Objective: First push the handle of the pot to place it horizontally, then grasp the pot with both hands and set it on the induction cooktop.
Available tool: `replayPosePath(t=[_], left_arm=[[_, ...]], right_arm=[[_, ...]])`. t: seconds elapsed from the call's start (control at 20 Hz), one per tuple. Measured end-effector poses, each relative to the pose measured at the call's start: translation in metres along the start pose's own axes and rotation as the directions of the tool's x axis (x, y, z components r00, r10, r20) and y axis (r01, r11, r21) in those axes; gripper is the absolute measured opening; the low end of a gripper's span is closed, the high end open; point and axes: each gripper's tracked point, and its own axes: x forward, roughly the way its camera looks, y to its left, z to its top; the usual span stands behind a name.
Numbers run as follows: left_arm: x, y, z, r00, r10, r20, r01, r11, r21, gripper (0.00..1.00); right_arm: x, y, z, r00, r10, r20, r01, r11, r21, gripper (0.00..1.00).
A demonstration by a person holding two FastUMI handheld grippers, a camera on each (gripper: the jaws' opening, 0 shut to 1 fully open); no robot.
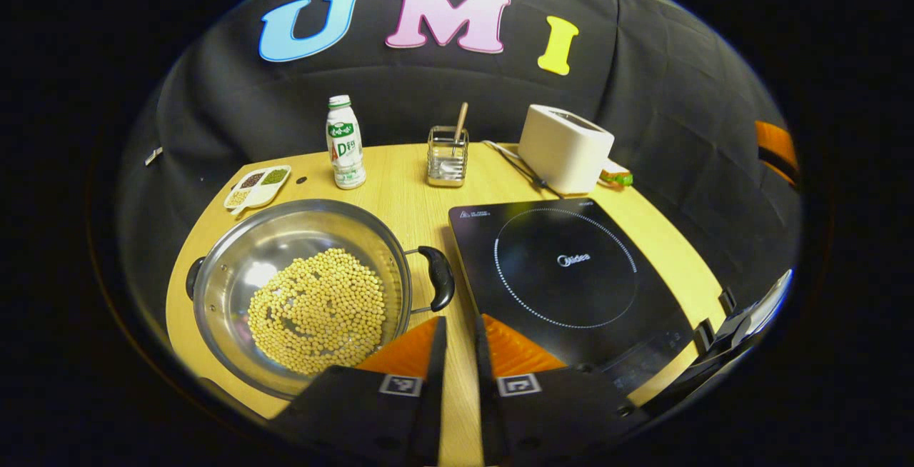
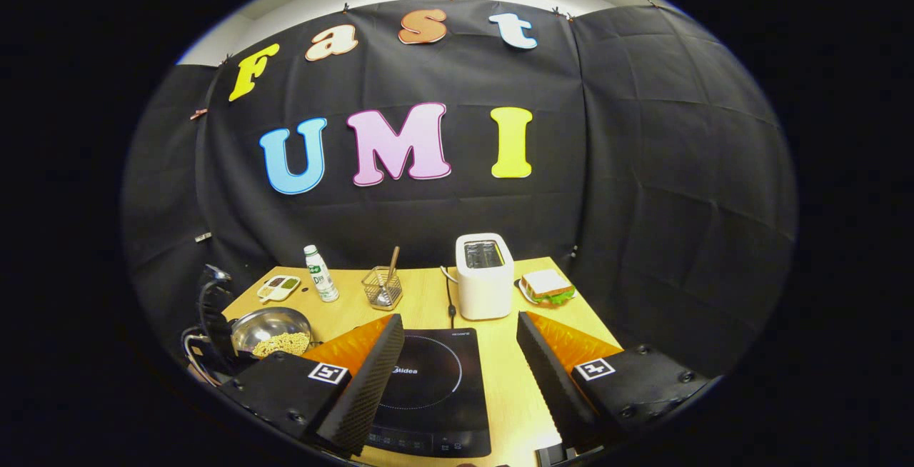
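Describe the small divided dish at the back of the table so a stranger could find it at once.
Start at the big steel pot of yellow beans on the wooden table, left of the black induction cooktop. Look past the pot's far rim toward the wall: the divided dish lies there, left of the white bottle. It alone is a flat white tray with compartments of dark, green and pale grains.

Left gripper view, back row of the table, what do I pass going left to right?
Divided snack tray → drink bottle → wire holder with a stick → white toaster → sandwich.
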Motion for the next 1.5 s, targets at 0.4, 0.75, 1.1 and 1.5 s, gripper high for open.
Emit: replayPosePath(t=[0.4,0.75,1.1,1.5], left_arm=[[-0.084,0.075,0.053,0.972,0.129,0.194,-0.109,0.988,-0.112,0.95],[-0.115,0.192,0.052,0.95,0.242,0.195,-0.189,0.948,-0.257,0.95],[-0.099,0.278,0.032,0.948,0.269,0.172,-0.215,0.936,-0.279,0.95],[-0.052,0.321,0.006,0.971,0.209,0.113,-0.173,0.948,-0.266,0.95]], right_arm=[[0.029,0.092,-0.041,0.973,0.162,-0.166,-0.165,0.986,-0.007,1.0],[0.059,0.197,-0.078,0.896,0.318,-0.308,-0.332,0.943,0.009,1.0],[0.103,0.264,-0.165,0.79,0.35,-0.504,-0.349,0.932,0.099,0.99],[0.134,0.282,-0.228,0.739,0.303,-0.602,-0.298,0.948,0.111,0.99]])
